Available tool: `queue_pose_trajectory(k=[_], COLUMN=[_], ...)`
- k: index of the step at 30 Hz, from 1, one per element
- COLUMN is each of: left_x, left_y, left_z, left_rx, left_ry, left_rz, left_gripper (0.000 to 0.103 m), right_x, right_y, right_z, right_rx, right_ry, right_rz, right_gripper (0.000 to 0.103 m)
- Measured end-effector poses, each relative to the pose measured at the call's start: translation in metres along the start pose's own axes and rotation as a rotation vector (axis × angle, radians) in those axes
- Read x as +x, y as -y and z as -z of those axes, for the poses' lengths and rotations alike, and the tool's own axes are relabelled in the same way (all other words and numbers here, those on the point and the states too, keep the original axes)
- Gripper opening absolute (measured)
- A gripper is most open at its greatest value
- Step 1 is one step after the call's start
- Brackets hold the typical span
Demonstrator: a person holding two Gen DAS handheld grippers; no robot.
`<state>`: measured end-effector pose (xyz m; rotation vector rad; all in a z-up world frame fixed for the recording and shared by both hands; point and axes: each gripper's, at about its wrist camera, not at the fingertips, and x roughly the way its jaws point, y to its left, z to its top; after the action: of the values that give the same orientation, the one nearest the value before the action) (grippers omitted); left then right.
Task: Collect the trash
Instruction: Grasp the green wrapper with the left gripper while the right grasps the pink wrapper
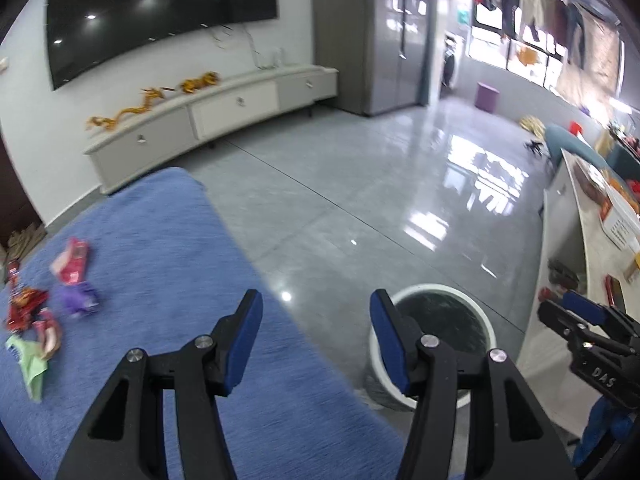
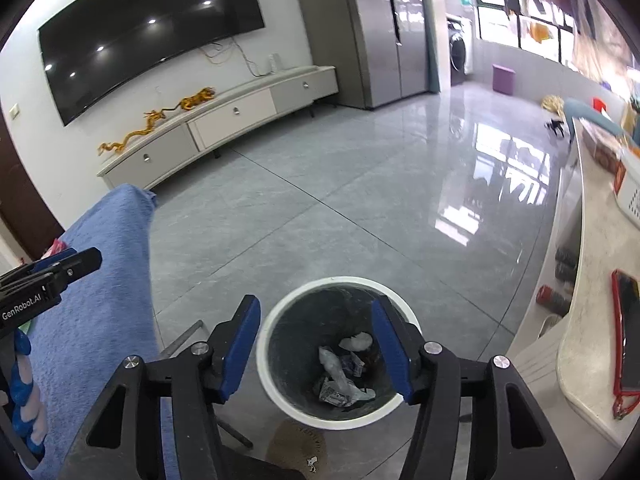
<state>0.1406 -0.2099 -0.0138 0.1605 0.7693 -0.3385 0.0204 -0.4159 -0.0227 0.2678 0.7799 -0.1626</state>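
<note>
**Trash on blue cloth, bin on floor, both grippers empty**

Trash wrappers [image 1: 44, 300] lie in a loose cluster at the far left of the left wrist view, on the blue cloth [image 1: 168, 264]: a pink-red packet, a purple one, red crumpled ones, a pale green one nearest the lens; all blurred, no print readable. Left gripper [image 1: 316, 340] is over the cloth's right edge, fingers apart, nothing between the blue pads; wrappers well apart from it, off to its left. White-rimmed bin [image 1: 432, 292] stands on the grey tiled floor just beside the cloth edge, partly behind the right-hand finger; right gripper [image 1: 560, 308] shows at the right border beyond the bin, whether it stands apart cannot be told from this view. TV [image 1: 160, 12] on the wall over a long low cabinet [image 1: 224, 112] in the background.

Right wrist view: right gripper [image 2: 316, 340] sits directly above the bin [image 2: 280, 312], fingers apart, empty; crumpled trash [image 2: 344, 372] already lies at the bottom, whitish plastic and printed scraps. Left gripper [image 2: 68, 264] enters from the left edge over the blue cloth [image 2: 100, 300]; a blue-gloved hand [image 2: 24, 408] at lower left. Pale counter [image 2: 592, 320] at right carries a red-cased phone [image 2: 626, 332].
</note>
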Motion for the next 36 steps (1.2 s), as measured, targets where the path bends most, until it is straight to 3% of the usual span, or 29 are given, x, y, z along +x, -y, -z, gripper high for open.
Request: queue_pose_trajectory(k=[5,16,21,29,36], left_x=[-0.031,-0.074,-0.079,-0.081,-0.066], left_y=[-0.033,-0.110,-0.152,-0.248,-0.316], left_z=[0.011,0.043,0.062,0.091,0.107], left_rx=[-0.030,-0.140,-0.185,-0.351,-0.470], left_ry=[0.068,0.161,0.154,0.131,0.080], left_rz=[-0.052,-0.143,-0.157,-0.209,-0.243], left_gripper=[0.067,0.067,0.067,0.067,0.067], right_x=[-0.014,-0.027,-0.026,-0.013,0.022], right_y=[-0.030,-0.101,-0.131,-0.189,-0.250], right_z=[-0.004,-0.013,-0.013,-0.016,-0.016], right_rx=[-0.031,-0.107,-0.151,-0.232,-0.346], right_ry=[0.023,0.060,0.076,0.070,0.009], right_rz=[-0.033,-0.065,-0.081,-0.184,-0.300], right_gripper=[0.064,0.091,0.103,0.103,0.103])
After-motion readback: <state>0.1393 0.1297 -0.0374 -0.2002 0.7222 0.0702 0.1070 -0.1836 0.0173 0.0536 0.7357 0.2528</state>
